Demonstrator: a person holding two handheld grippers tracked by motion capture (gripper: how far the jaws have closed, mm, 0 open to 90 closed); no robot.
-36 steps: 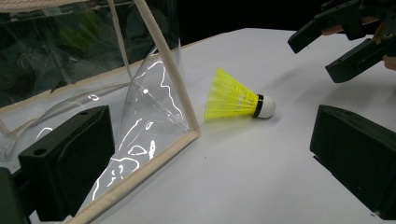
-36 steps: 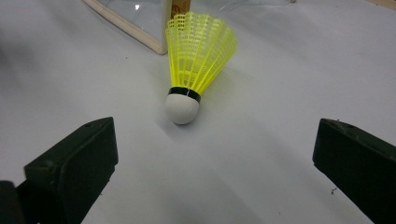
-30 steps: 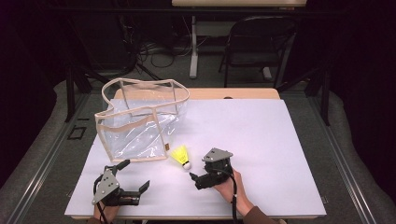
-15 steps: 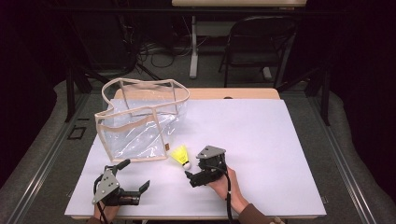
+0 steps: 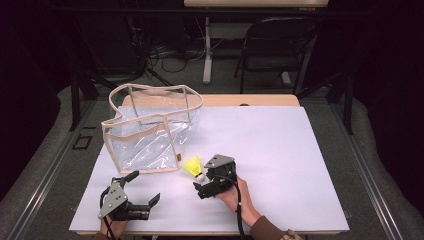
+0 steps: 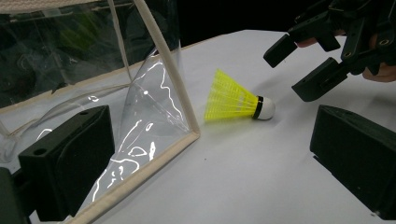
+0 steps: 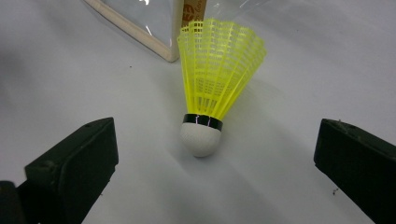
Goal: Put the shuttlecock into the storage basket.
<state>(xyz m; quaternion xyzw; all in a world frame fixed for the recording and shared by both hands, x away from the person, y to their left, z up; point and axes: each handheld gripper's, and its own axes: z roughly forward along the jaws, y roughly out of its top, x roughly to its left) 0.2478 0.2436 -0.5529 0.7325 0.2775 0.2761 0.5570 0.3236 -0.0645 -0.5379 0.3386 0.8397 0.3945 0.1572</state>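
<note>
- Shuttlecock (image 5: 193,166) lies on its side on the white table (image 5: 280,150), yellow skirt toward the bag (image 5: 150,135), white cork tip toward the right gripper (image 5: 203,181).
- In the right gripper view the shuttlecock (image 7: 212,93) sits centred between the two jaws, cork end nearest the camera; the jaws stand wide apart, one on each side, and neither touches it.
- Right gripper is spread and holds nothing. In the high view it sits just in front of the cork, held by a hand (image 5: 235,192) that comes in from the bottom edge.
- The left gripper view shows the right gripper (image 6: 303,67) close to the cork of the shuttlecock (image 6: 238,100), with a small gap between them (no contact visible).
- Left gripper (image 5: 144,192) rests near the table's front left edge, well apart from the shuttlecock; its jaws are spread and empty.
- The bag is clear plastic with beige trim, standing open at the rear left of the table. Its near corner (image 6: 187,135) lies just beside the shuttlecock's skirt; whether they touch cannot be told.
- A small brown tag (image 7: 194,11) sits on the bag's corner edge, right behind the skirt.
</note>
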